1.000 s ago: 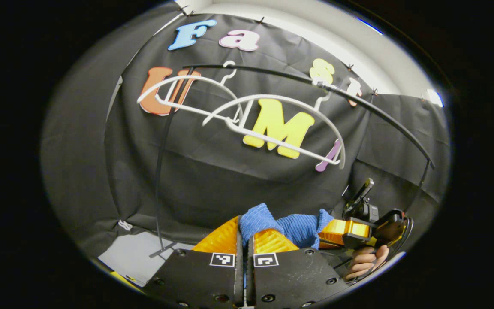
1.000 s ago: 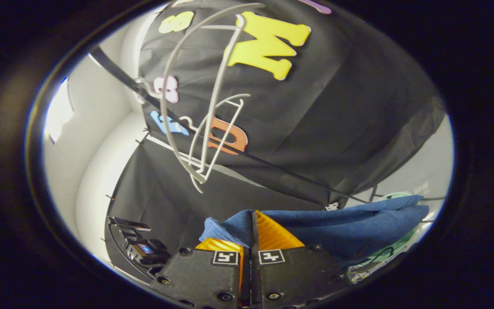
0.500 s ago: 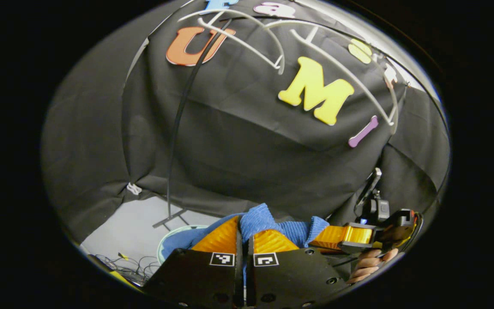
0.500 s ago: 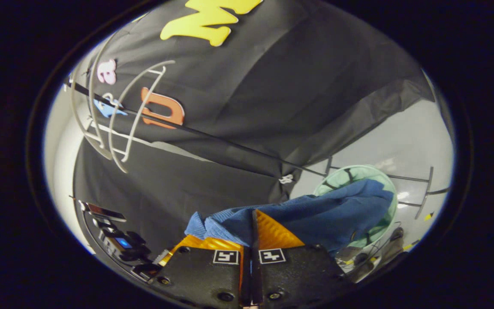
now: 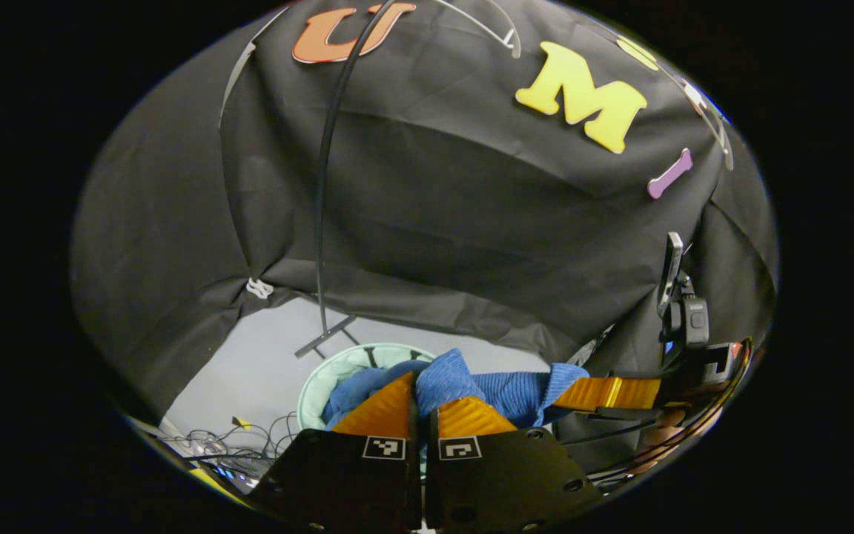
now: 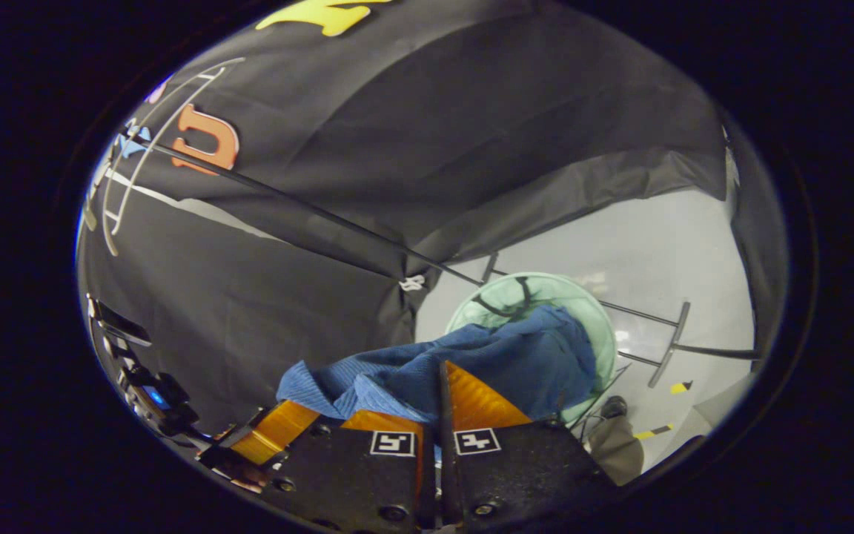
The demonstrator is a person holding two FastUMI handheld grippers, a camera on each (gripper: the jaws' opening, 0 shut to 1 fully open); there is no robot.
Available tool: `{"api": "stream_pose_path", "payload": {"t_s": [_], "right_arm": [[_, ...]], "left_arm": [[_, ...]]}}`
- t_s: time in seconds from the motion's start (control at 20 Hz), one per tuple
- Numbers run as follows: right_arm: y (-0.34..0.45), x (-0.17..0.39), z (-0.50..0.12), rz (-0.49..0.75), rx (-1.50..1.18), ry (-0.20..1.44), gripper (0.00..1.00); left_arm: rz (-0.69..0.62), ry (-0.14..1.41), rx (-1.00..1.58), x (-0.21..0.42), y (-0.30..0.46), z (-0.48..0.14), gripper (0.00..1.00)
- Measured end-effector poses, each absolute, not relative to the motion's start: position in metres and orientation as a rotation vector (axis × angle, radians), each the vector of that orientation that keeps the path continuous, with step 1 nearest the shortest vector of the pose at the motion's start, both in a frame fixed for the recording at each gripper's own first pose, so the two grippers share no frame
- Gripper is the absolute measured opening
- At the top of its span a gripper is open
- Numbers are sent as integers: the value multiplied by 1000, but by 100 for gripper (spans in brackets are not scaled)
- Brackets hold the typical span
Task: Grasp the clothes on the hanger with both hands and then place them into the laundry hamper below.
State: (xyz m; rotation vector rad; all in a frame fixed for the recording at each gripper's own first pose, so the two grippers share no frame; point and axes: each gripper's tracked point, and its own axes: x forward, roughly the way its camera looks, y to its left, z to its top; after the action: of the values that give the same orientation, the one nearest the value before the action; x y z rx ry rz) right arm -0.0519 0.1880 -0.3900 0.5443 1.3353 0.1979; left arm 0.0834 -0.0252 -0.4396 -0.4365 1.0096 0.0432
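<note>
Above the green laundry hamper point(image 6: 605, 326) on the floor, the blue clothes point(image 6: 501, 363) are pinched tight by the left gripper point(image 5: 422, 404) and the right gripper point(image 6: 442, 404), so lowering and letting go are needed next.

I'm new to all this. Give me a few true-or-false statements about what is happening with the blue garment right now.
1. Both the left gripper and the right gripper are shut on the blue knit sweater. True.
2. The sweater hangs on a white hanger. False: the hangers on the rail are bare.
3. The laundry hamper is pale green. True.
4. The sweater lies on the floor. False: it is held up over the hamper.
</note>
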Motion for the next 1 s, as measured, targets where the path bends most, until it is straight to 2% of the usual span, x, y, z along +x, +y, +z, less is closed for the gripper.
{"api": "stream_pose_path", "payload": {"t_s": [0.05,0.15,0.2,0.25,0.3,0.4,0.45,0.5,0.55,0.8,0.85,1.0], "right_arm": [[184,-52,-403,173,517,1361,13],[176,-66,-419,133,458,1433,20],[172,-76,-407,111,441,1478,23],[171,-78,-405,99,442,1497,32],[171,-74,-405,95,449,1492,33],[165,-64,-405,85,436,1472,43],[163,-63,-404,92,424,1463,48],[160,-64,-405,96,405,1453,51],[159,-64,-402,104,387,1434,57],[132,-63,-379,101,240,1348,76],[122,-63,-369,89,188,1328,77],[109,-55,-339,73,62,1222,79]], "left_arm": [[47,1043,-429,80,-27,-443,2],[69,1117,-389,69,-27,-450,2],[81,1177,-351,61,-24,-457,2],[84,1225,-310,53,-23,-460,2],[81,1277,-275,45,-22,-466,2],[73,1347,-218,29,-21,-476,2],[67,1381,-213,21,-24,-481,6],[52,1386,-226,22,-30,-479,10],[43,1372,-228,26,-32,-476,7],[46,1289,-227,43,-28,-455,86],[46,1268,-235,43,-26,-447,100],[35,1199,-239,45,-18,-418,99]]}}
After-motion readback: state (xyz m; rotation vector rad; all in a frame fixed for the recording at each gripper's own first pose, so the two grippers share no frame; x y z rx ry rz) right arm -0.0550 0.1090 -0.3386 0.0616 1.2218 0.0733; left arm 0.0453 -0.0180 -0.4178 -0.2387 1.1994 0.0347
